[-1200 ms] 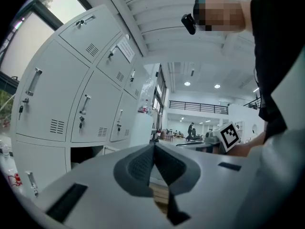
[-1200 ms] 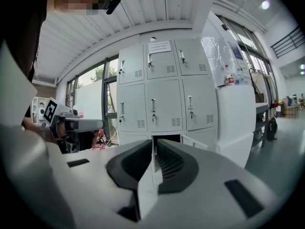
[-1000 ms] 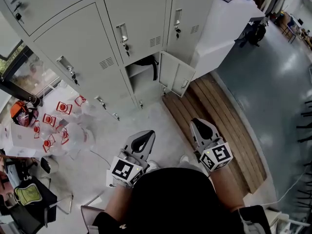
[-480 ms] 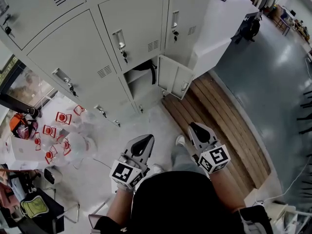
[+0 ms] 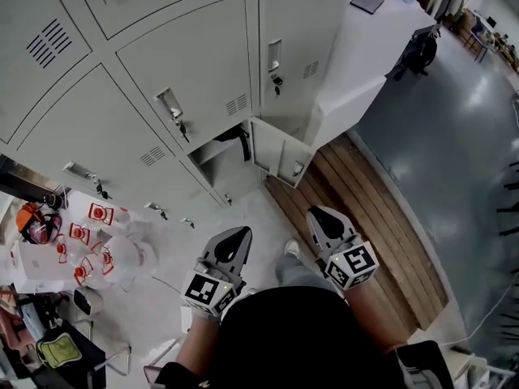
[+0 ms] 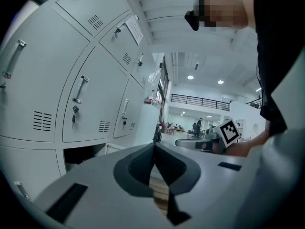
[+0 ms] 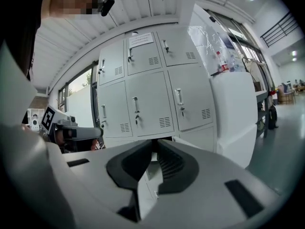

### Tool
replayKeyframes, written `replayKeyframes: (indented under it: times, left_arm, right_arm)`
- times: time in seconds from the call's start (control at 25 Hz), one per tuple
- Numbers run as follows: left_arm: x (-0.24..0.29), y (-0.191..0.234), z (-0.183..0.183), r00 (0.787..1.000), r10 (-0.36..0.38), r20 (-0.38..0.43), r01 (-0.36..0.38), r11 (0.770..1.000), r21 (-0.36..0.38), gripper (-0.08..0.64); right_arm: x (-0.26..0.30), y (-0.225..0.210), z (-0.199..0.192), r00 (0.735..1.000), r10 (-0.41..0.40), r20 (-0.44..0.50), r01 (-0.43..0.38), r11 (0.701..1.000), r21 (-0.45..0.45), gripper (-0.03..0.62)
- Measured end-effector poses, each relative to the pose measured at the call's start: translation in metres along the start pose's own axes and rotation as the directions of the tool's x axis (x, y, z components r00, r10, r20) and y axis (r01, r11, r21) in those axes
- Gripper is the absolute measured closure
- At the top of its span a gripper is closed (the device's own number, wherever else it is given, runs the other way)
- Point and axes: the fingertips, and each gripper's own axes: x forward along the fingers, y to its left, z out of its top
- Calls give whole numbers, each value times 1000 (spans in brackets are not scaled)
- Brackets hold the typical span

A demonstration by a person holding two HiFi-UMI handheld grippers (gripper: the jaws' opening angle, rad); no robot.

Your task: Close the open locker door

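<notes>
The grey lockers [image 5: 195,79] fill the top left of the head view. One low locker door [image 5: 278,154] stands swung out to the right, its compartment [image 5: 217,159] open and dark; this opening also shows in the left gripper view [image 6: 83,152]. My left gripper [image 5: 233,237] and right gripper [image 5: 322,217] are held side by side in front of my body, well short of the door. Both are shut with nothing in them, tips meeting in the left gripper view [image 6: 154,145] and the right gripper view [image 7: 155,145]. They point toward the lockers.
A black strap [image 5: 242,140] hangs inside the open compartment. Wooden planks [image 5: 365,217] lie on the floor right of the door, beside a white cabinet [image 5: 365,47]. Clear bags with red-labelled items [image 5: 97,241] sit at the left. My shoe [image 5: 290,250] shows between the grippers.
The lockers and the open door have slid closer and lower in the head view as I step forward. Both grippers stay shut and side by side.
</notes>
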Motion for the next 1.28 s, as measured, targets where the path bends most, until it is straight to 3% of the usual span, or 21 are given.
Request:
replayKeyframes:
  times: [0.56, 0.92, 1.28]
  left_arm:
    - [135, 16, 14, 995, 93, -45, -93, 996, 8, 538]
    - [158, 41, 9, 987, 136, -81, -138, 990, -17, 538]
    - [164, 66, -9, 982, 106, -159, -110, 994, -17, 538]
  right_arm:
    - [56, -132, 30, 998, 62, 6, -62, 997, 37, 540]
    - [84, -169, 12, 997, 56, -61, -52, 997, 54, 538]
    - [111, -194, -25, 990, 33, -140, -23, 997, 74, 538]
